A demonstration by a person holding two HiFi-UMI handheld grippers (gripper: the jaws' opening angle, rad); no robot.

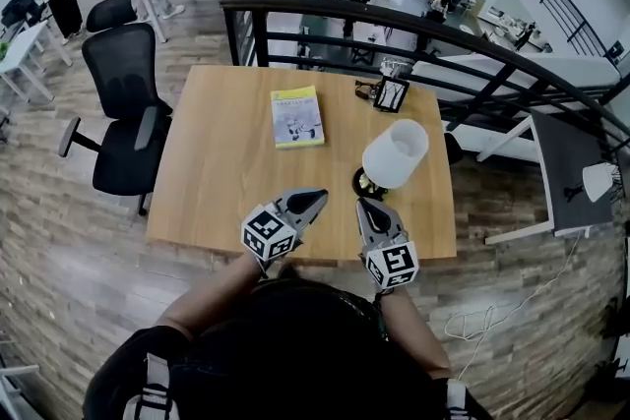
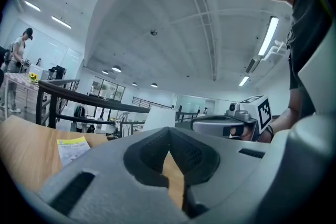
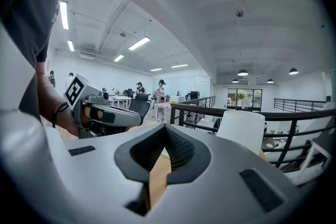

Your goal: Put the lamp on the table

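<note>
The lamp (image 1: 395, 153) with its white shade stands upright on the wooden table (image 1: 217, 182), its dark base (image 1: 364, 182) near the front right. In the head view my right gripper (image 1: 366, 205) hangs just in front of the base, jaws shut with nothing between them. My left gripper (image 1: 318, 200) is beside it to the left, also shut and empty, pointing toward the lamp. The shade shows ahead and to the right in the right gripper view (image 3: 241, 131) and straight ahead in the left gripper view (image 2: 159, 119). Neither gripper touches the lamp.
A yellow booklet (image 1: 296, 116) lies mid-table and a small black frame (image 1: 391, 94) stands at the far right corner. A black office chair (image 1: 126, 113) sits left of the table. A dark railing (image 1: 413, 30) runs behind it. A white side table (image 1: 561, 172) stands right.
</note>
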